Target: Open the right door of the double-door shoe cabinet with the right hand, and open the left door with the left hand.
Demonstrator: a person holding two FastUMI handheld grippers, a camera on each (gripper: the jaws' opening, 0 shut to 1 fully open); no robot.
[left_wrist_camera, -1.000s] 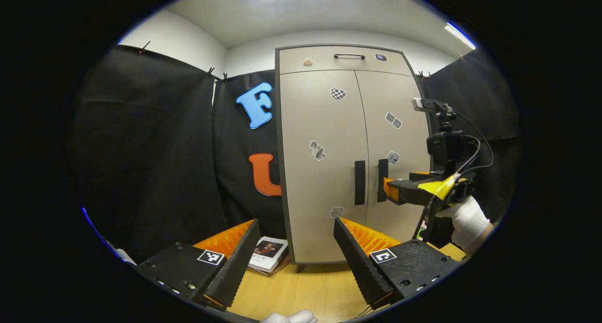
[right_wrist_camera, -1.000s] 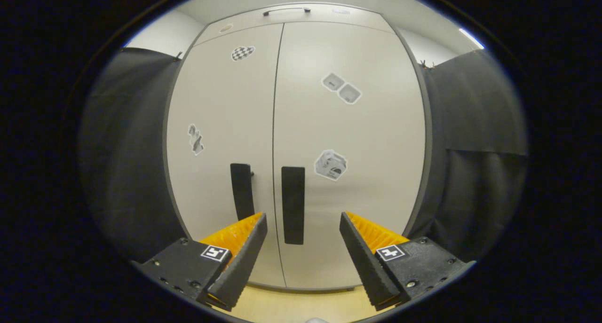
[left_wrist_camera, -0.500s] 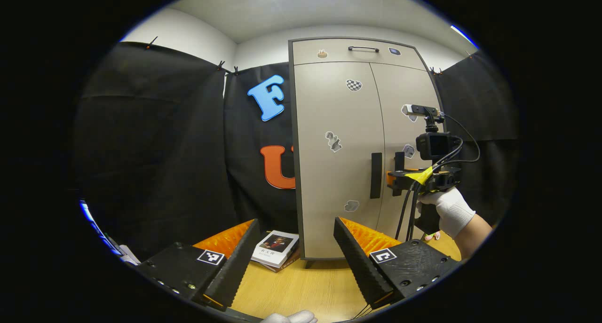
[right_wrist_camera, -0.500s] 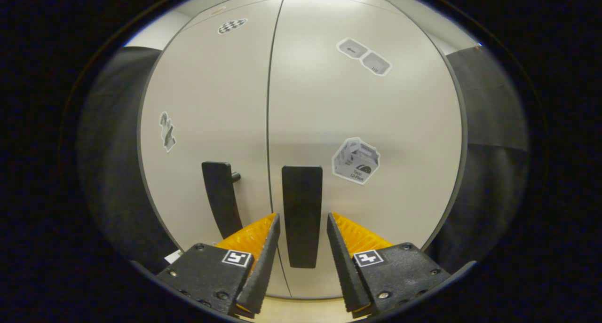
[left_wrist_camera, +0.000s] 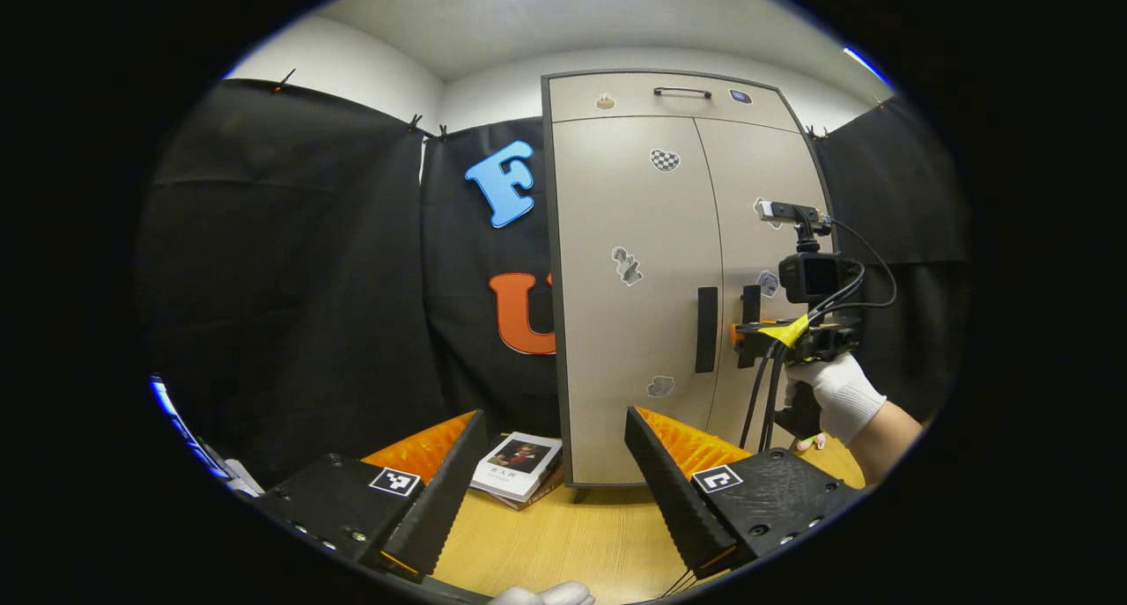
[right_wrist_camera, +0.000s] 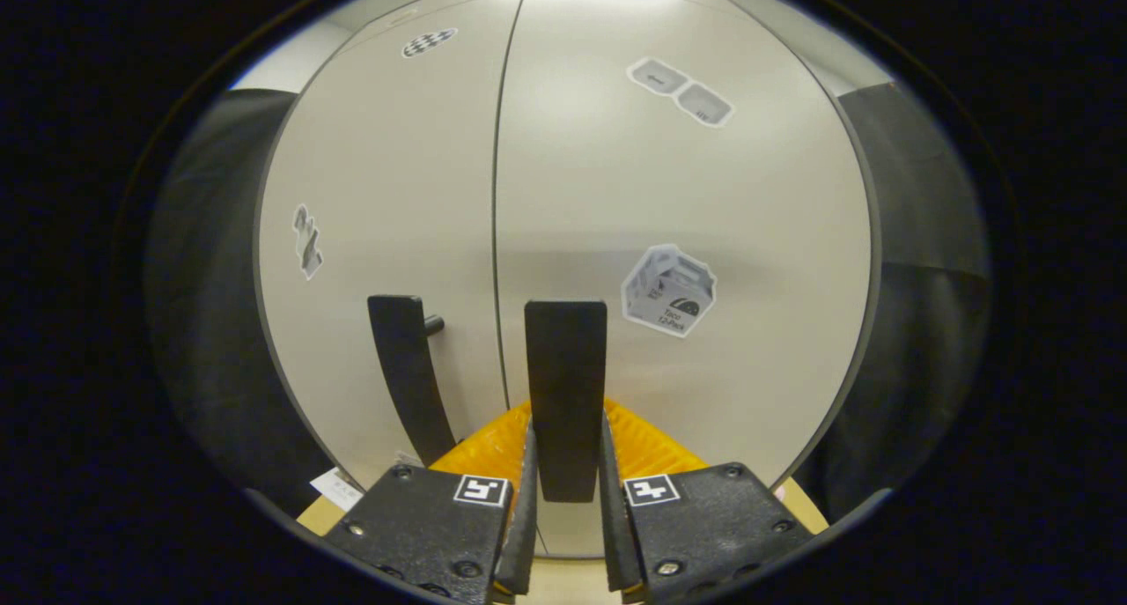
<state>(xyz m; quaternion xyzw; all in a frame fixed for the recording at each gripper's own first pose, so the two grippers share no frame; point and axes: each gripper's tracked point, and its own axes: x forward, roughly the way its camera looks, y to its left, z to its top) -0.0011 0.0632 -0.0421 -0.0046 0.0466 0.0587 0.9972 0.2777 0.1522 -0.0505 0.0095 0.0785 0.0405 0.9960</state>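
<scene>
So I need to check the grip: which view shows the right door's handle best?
The right gripper view: the right door handle stands close and central, with the right tongs closed on its lower part. The left gripper view shows that handle small and far off, partly behind the tongs.

We hold our right gripper [right_wrist_camera: 565, 508] level and pointed straight ahead, its two fingers drawn in close, one on each side of the right door handle [right_wrist_camera: 565, 394], both touching its edges. In the left gripper view that same gripper [left_wrist_camera: 741, 334] sits off to our right, gripped from below by our white-gloved right hand [left_wrist_camera: 835, 395], the forearm bare behind it. Our left gripper [left_wrist_camera: 548, 473] hangs lower and farther back, its fingers spread wide apart with nothing between them.
</scene>
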